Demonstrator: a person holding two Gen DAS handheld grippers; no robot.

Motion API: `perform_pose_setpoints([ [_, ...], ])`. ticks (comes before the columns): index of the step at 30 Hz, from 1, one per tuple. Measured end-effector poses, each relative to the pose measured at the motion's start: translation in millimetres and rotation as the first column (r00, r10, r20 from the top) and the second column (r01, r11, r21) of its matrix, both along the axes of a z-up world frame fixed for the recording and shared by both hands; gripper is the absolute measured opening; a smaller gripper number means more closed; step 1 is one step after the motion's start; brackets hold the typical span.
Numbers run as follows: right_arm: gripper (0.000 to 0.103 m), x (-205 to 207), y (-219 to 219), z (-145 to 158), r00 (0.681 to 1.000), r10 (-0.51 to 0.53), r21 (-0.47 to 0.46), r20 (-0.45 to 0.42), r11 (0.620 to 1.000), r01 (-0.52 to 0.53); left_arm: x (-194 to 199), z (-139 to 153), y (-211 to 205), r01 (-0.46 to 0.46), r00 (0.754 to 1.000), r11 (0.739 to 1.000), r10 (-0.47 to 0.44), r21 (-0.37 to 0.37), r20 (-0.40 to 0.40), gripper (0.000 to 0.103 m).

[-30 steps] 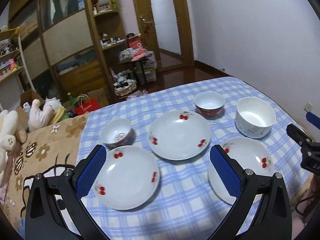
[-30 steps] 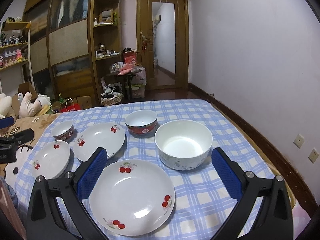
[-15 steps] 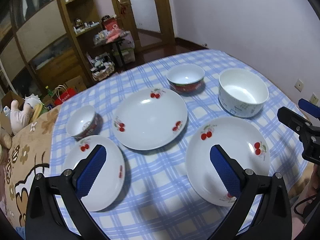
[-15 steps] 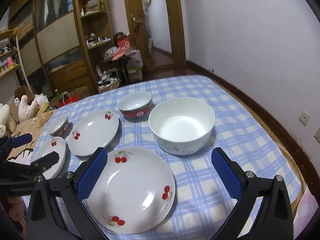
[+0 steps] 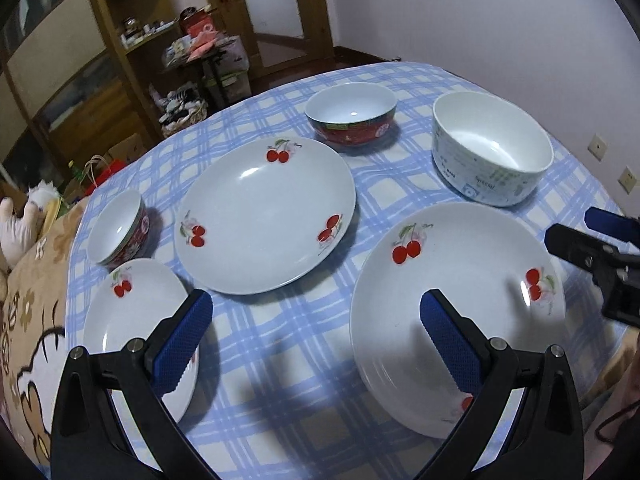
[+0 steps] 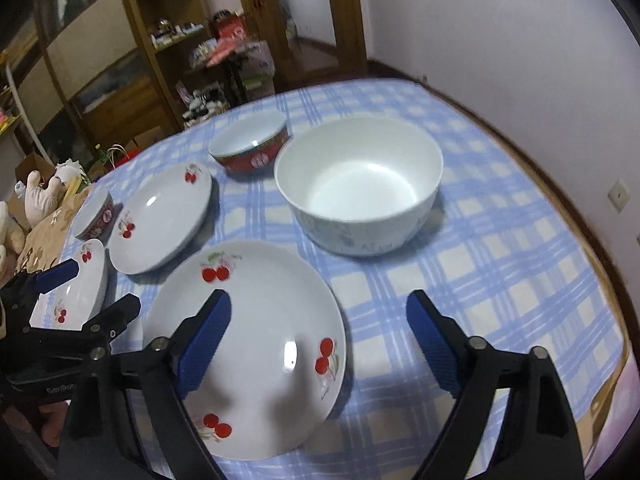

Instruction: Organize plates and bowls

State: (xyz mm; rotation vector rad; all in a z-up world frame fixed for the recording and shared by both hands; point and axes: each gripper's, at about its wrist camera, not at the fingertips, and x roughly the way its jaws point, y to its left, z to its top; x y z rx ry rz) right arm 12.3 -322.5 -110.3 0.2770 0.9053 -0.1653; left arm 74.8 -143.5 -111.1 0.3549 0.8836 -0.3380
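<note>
Three white cherry plates lie on the blue checked tablecloth: a large one (image 5: 456,304) (image 6: 256,320), a medium one (image 5: 264,216) (image 6: 160,224) and a small one (image 5: 132,320) (image 6: 80,288). Behind them stand a small red bowl (image 5: 116,228), a medium red bowl (image 5: 352,116) (image 6: 252,148) and a big white bowl (image 5: 492,152) (image 6: 360,184). My left gripper (image 5: 316,299) hangs open over the cloth between the small and large plates. My right gripper (image 6: 319,299) hovers above the large plate's right rim, its jaws closing, its pads touching nothing.
The table (image 6: 560,240) curves off close on the right, near a white wall. Wooden shelves (image 5: 132,52) and a door stand behind it. A brown patterned cover (image 5: 28,320) and plush toys (image 6: 44,196) lie to the left. Each gripper shows at the edge of the other's view.
Both grippers have sunk toward the table and tipped further down, so the plates loom larger. The right jaws stand a little narrower than before.
</note>
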Motion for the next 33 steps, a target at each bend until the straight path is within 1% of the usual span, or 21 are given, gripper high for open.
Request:
perform_pose_setpoints([
  [3,0.089,3,2,-7,1.000,0.011,-0.004,-0.018,1.000,-0.011,4,-9,-2,0.007,0.999,1.000,-0.007,-0.010,-0.031,0.102],
  [5,0.089,7,6,-12,0.999,0.020,-0.023,-0.039,1.000,-0.021,5,-13,-5,0.011,0.999,1.000,-0.011,-0.004,-0.043,0.102],
  [8,0.089,13,8,-20,0.997,0.030,-0.025,-0.076,0.999,-0.032,7,-21,-8,0.030,0.997,1.000,-0.029,0.001,-0.078,0.102],
  [9,0.089,15,9,-23,0.996,0.031,-0.030,-0.088,0.999,-0.034,8,-23,-8,0.032,0.995,0.999,-0.032,-0.001,-0.091,0.100],
  [10,0.089,16,10,-25,0.995,0.033,-0.032,-0.097,0.999,-0.036,9,-26,-7,0.030,0.994,1.000,-0.030,-0.004,-0.103,0.090],
  [11,0.088,17,11,-27,0.994,0.036,-0.034,-0.107,0.999,-0.039,9,-27,-6,0.023,0.994,1.000,-0.024,-0.012,-0.109,0.085],
  [12,0.082,18,12,-29,0.992,0.041,-0.036,-0.118,0.998,-0.045,10,-28,-5,0.018,0.992,0.999,-0.021,-0.027,-0.124,0.078],
  [13,0.076,19,12,-31,0.991,0.042,-0.042,-0.129,0.998,-0.048,12,-29,-4,0.012,0.989,0.999,-0.018,-0.045,-0.145,0.074],
  [14,0.076,20,13,-32,0.989,0.043,-0.050,-0.143,0.997,-0.050,13,-31,-3,0.006,0.986,0.998,-0.016,-0.064,-0.165,0.071],
  [16,0.075,21,14,-37,0.985,0.040,-0.049,-0.168,0.998,-0.049,14,-35,-2,0.009,0.977,0.996,-0.027,-0.088,-0.211,0.051],
  [17,0.069,22,13,-39,0.983,0.038,-0.047,-0.179,0.998,-0.047,14,-38,-2,0.012,0.972,0.996,-0.034,-0.094,-0.231,0.048],
  [18,0.063,23,12,-42,0.981,0.037,-0.039,-0.191,0.998,-0.045,14,-42,-2,0.023,0.965,0.994,-0.049,-0.103,-0.256,0.041],
  [19,0.051,23,10,-44,0.979,0.035,-0.033,-0.201,0.999,-0.043,14,-43,-2,0.030,0.963,0.994,-0.057,-0.106,-0.264,0.034],
  [20,0.044,24,9,-47,0.976,0.032,-0.026,-0.213,0.999,-0.038,13,-44,-3,0.037,0.961,0.994,-0.063,-0.103,-0.268,0.031],
  [21,0.042,24,8,-50,0.974,0.028,-0.017,-0.224,0.999,-0.032,12,-46,-4,0.041,0.961,0.995,-0.065,-0.096,-0.268,0.027],
  [22,0.037,25,7,-51,0.973,0.024,-0.014,-0.228,1.000,-0.028,11,-47,-5,0.044,0.959,0.995,-0.069,-0.094,-0.274,0.022],
  [23,0.030,25,6,-52,0.973,0.021,-0.010,-0.229,1.000,-0.024,11,-49,-5,0.047,0.956,0.994,-0.073,-0.097,-0.283,0.020],
  [25,0.020,24,4,-51,0.975,0.028,0.015,-0.220,1.000,-0.025,11,-49,-4,0.038,0.957,0.995,-0.064,-0.097,-0.282,0.016],
  [28,0.020,22,4,-50,0.977,0.035,0.022,-0.209,0.999,-0.031,11,-47,-1,0.026,0.959,0.994,-0.054,-0.106,-0.279,0.014],
  [33,0.020,18,3,-46,0.982,0.051,0.056,-0.182,0.998,-0.041,12,-44,6,-0.008,0.954,0.991,-0.032,-0.133,-0.297,0.014],
])
